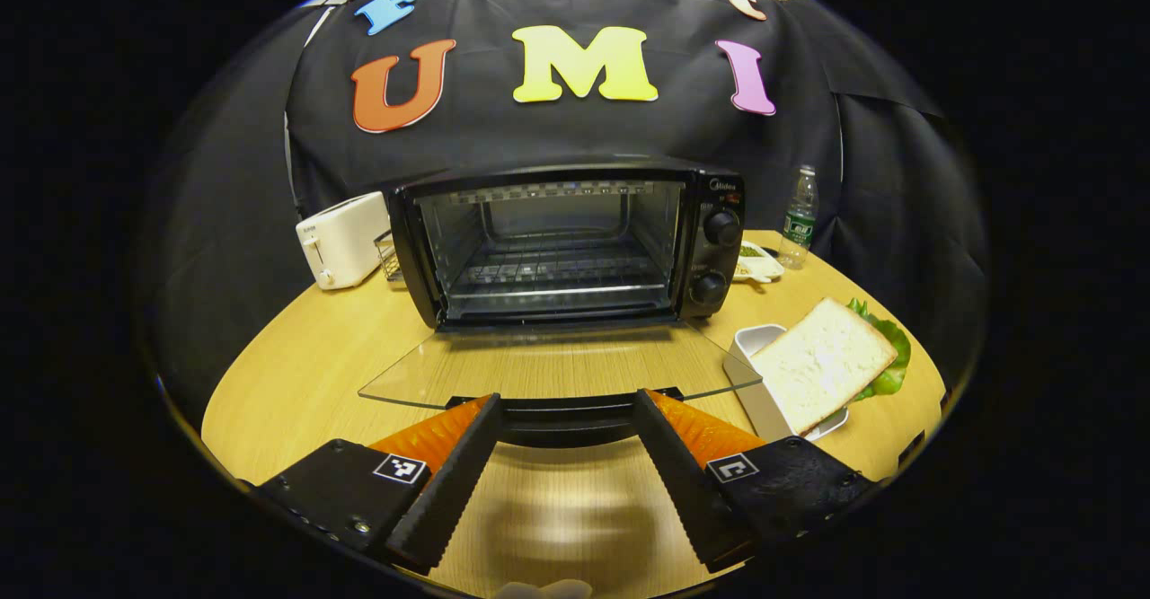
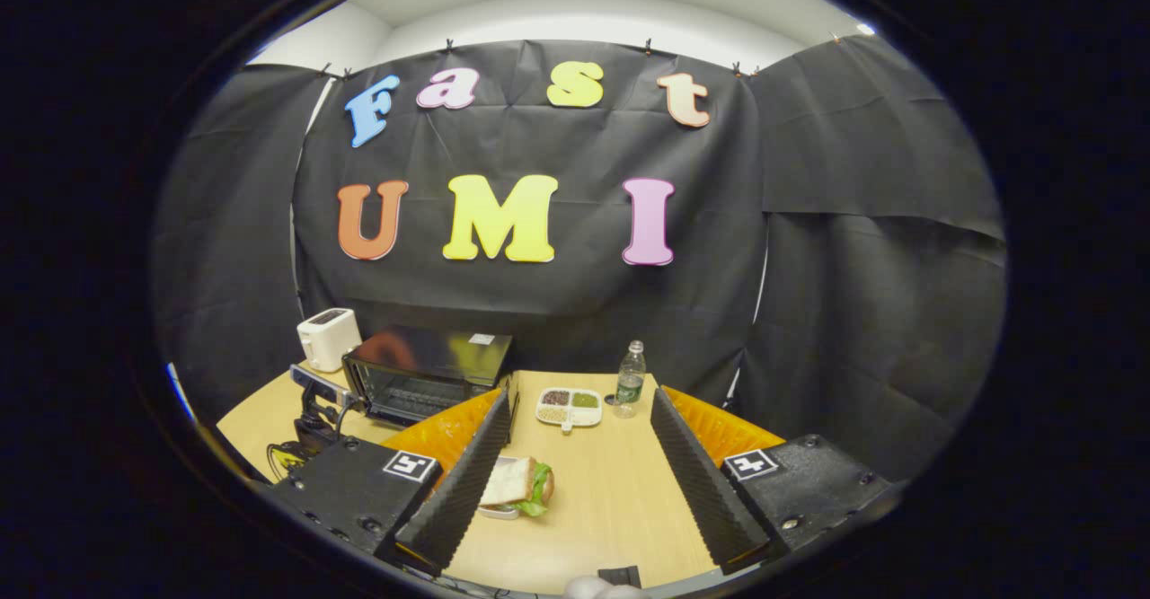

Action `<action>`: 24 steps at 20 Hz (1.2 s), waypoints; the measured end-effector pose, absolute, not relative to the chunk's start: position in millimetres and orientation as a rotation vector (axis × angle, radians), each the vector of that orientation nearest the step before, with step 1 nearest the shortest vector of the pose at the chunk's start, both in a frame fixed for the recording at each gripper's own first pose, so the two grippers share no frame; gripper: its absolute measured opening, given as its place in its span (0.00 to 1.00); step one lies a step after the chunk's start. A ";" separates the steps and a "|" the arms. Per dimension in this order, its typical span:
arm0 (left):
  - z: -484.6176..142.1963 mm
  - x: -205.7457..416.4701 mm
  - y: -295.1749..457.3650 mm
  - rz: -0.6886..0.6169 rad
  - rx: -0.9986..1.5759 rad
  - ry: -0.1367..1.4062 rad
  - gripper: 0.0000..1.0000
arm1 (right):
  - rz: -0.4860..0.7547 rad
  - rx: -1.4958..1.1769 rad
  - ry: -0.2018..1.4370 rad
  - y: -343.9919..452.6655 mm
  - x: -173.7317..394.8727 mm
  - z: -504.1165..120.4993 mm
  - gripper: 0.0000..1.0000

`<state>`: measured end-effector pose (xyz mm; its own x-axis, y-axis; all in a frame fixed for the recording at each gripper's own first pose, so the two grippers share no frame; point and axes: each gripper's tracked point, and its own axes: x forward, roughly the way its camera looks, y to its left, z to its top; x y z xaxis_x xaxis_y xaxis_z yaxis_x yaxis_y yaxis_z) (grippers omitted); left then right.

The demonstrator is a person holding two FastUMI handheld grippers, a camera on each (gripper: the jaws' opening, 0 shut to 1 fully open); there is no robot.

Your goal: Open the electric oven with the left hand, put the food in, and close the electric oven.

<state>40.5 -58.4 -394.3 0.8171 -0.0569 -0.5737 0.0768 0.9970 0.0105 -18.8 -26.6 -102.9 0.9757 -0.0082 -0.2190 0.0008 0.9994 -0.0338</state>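
Your left gripper (image 1: 564, 427) has its jaws spread wide around the door handle (image 1: 564, 419) without pinching it, and your right gripper (image 2: 579, 455) is spread just as wide over bare tabletop (image 2: 611, 491), gripping nothing. The glass door (image 1: 557, 370) lies flat toward the near edge, so the electric oven (image 1: 575, 244) stands open with its rack (image 1: 557, 276) exposed. The coming move turns on the sandwich (image 2: 517, 487): it sits on its white tray (image 1: 750, 374) toward the right edge, just beside your right gripper's left finger, its long side running roughly along that finger, and the right gripper looks the nearer one. Left to right across the tabletop you have one toaster (image 1: 343, 238), one oven, one divided snack dish (image 2: 569, 407), one water bottle (image 2: 631, 379) and one sandwich.
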 end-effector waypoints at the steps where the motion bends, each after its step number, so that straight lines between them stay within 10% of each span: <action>1: -400.4 37.0 -58.1 -0.073 0.035 0.624 0.97 | -0.002 -0.034 0.225 -25.5 -19.5 -106.3 0.98; 12: -416.3 27.3 -48.6 -0.060 0.033 0.662 0.96 | 0.013 -0.034 0.273 -22.9 -13.5 -132.6 0.98; 24: -216.1 4.6 -4.7 -0.029 0.030 0.338 0.96 | 0.084 0.002 0.421 -6.7 6.5 -235.6 0.98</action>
<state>4.6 -4.7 -216.1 0.9430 -0.0237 -0.3321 0.0337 0.9991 0.0246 6.5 -6.7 -235.6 0.9091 0.0820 -0.4083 -0.0813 0.9965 0.0190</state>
